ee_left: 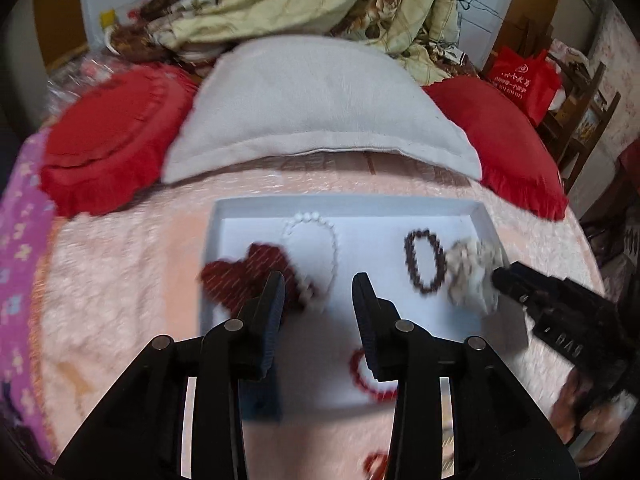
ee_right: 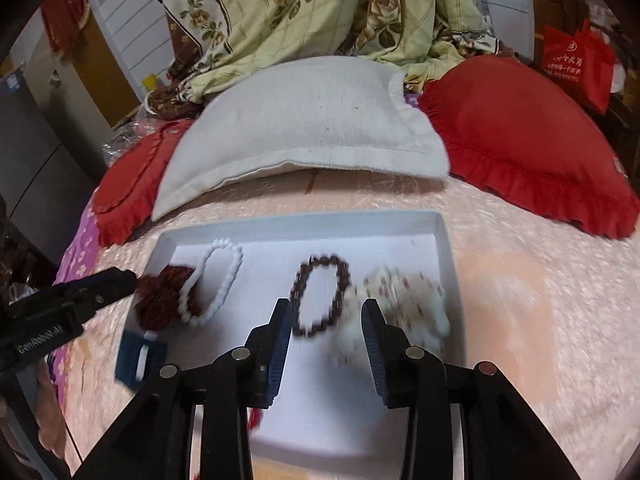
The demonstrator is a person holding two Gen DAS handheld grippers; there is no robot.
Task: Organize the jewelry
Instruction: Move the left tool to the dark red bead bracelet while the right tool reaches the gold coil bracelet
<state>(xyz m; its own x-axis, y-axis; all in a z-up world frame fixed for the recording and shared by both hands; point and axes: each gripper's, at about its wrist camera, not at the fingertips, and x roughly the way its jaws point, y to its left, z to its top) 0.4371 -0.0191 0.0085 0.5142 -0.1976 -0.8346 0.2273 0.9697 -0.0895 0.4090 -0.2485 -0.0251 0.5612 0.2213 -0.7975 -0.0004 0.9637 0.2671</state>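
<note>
A white tray (ee_left: pixel 348 206) (ee_right: pixel 304 220) lies on the pink bedspread. In it are a white bead bracelet (ee_left: pixel 332 248) (ee_right: pixel 224 280), a dark red bead bunch (ee_left: pixel 236 276) (ee_right: pixel 160 300), a dark brown bead bracelet (ee_left: pixel 425 262) (ee_right: pixel 320 296), a cream bead bunch (ee_left: pixel 474 272) (ee_right: pixel 404 304) and a red bracelet (ee_left: pixel 372 376). My left gripper (ee_left: pixel 318 296) is open and empty above the tray's near half. My right gripper (ee_right: pixel 326 320) is open and empty over the cream bunch; it also shows in the left wrist view (ee_left: pixel 504 278).
A dark blue small box (ee_right: pixel 140 360) sits at the tray's near left corner. A grey pillow (ee_left: pixel 320 112) and two red cushions (ee_left: pixel 112 136) (ee_left: pixel 512 140) lie behind the tray. A floral quilt (ee_right: pixel 320 12) is heaped at the back. Another red bead piece (ee_left: pixel 376 466) lies on the bedspread.
</note>
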